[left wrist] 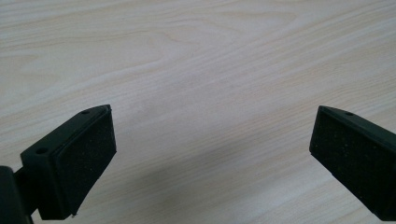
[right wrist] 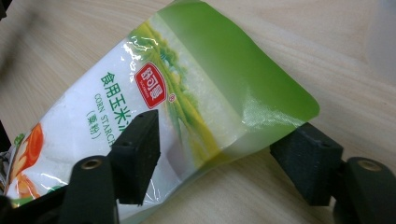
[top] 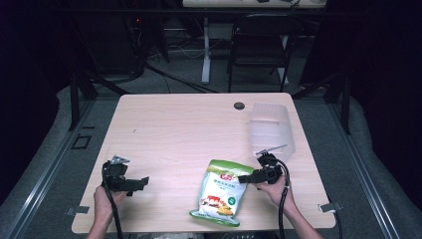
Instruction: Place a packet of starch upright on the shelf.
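A green and white bag of corn starch [top: 221, 193] lies flat on the wooden table [top: 174, 129] near its front edge, right of centre. My right gripper [top: 247, 178] is at the bag's upper right corner, open. In the right gripper view its jaws straddle that green top corner of the bag [right wrist: 154, 93]: one pad [right wrist: 137, 154] is over the bag's face, the other [right wrist: 306, 163] just beyond the edge. At the front left, my left gripper [top: 139, 185] is held open above bare wood [left wrist: 201, 70], with nothing between its pads.
A clear plastic container [top: 271, 130] lies on the table's right side, just behind the right gripper. A small black grommet [top: 239, 105] sits near the far edge. A dark chair [top: 259, 47] stands beyond the table.
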The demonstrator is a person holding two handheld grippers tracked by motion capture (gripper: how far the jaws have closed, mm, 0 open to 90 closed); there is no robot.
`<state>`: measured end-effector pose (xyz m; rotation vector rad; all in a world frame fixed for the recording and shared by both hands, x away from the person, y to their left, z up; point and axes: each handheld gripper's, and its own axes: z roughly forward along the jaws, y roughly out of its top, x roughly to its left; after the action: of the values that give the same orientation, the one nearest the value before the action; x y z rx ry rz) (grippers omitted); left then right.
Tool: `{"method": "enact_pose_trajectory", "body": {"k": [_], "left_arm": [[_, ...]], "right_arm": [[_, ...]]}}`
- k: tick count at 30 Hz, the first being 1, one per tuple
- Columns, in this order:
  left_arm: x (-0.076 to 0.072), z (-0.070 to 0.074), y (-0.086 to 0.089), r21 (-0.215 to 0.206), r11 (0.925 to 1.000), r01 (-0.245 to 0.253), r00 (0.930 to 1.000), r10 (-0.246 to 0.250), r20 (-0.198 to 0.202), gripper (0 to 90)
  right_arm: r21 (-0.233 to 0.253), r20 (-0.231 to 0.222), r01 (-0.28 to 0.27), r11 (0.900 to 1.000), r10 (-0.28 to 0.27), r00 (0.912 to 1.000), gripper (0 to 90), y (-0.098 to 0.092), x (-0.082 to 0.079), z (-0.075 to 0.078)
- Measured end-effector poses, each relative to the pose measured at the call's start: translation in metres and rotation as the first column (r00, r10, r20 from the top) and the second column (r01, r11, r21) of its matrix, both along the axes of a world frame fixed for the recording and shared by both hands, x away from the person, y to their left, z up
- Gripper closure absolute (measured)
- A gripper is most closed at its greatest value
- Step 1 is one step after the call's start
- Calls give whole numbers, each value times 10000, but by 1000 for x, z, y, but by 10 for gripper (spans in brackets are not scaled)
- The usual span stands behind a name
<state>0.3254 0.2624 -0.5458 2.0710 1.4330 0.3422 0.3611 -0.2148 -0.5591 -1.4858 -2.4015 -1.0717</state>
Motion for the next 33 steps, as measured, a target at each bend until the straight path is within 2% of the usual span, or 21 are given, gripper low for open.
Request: {"method": "enact_pose_trajectory", "body": {"k": [5,6,7,8,12,13,14,17,25,32,33], "left_arm": [[0,-1,-2,32,9999,122,9999,-122,-88,6],[0,-1,-2,42,9998,188,9998,-188,-81,6],[0,-1,-2,42,9998,188,9998,-188,-81,6],[0,-1,-2,67,9997,221,9997,-220,-91,7],[0,-1,-2,45,9997,239,9997,-238,-112,9],[0,-1,-2,45,9997,239,9997,-238,-112,8],[0,-1,-2,95,9996,266,9995,-265,-143,8],[0,-1,-3,90,9994,333,9993,-331,-181,7],[0,-1,-2,88,9995,301,9995,-300,-93,4],[-1,-1,1,21,9997,256,9997,-256,-59,10],[-1,-1,1,58,9997,226,9997,-226,-86,12]], "right_arm": [[73,-30,58,10000,-58,10000,444,3,0,-1],[101,56,59,9999,-60,10000,494,4,0,-1],[101,56,59,9999,-60,10000,494,4,0,-1],[222,40,92,9997,-93,9999,549,4,0,-1],[465,20,95,9989,-96,10000,657,5,0,-1],[465,20,95,9989,-96,10000,657,5,0,-1],[478,86,103,9988,-108,9999,712,7,0,-1],[355,222,-29,9994,21,9998,764,11,-1,0],[101,481,-270,9996,264,9985,813,16,-4,5],[130,772,-342,9993,331,9965,831,16,-7,11],[283,850,-340,9990,315,9959,843,16,-8,13]]}}
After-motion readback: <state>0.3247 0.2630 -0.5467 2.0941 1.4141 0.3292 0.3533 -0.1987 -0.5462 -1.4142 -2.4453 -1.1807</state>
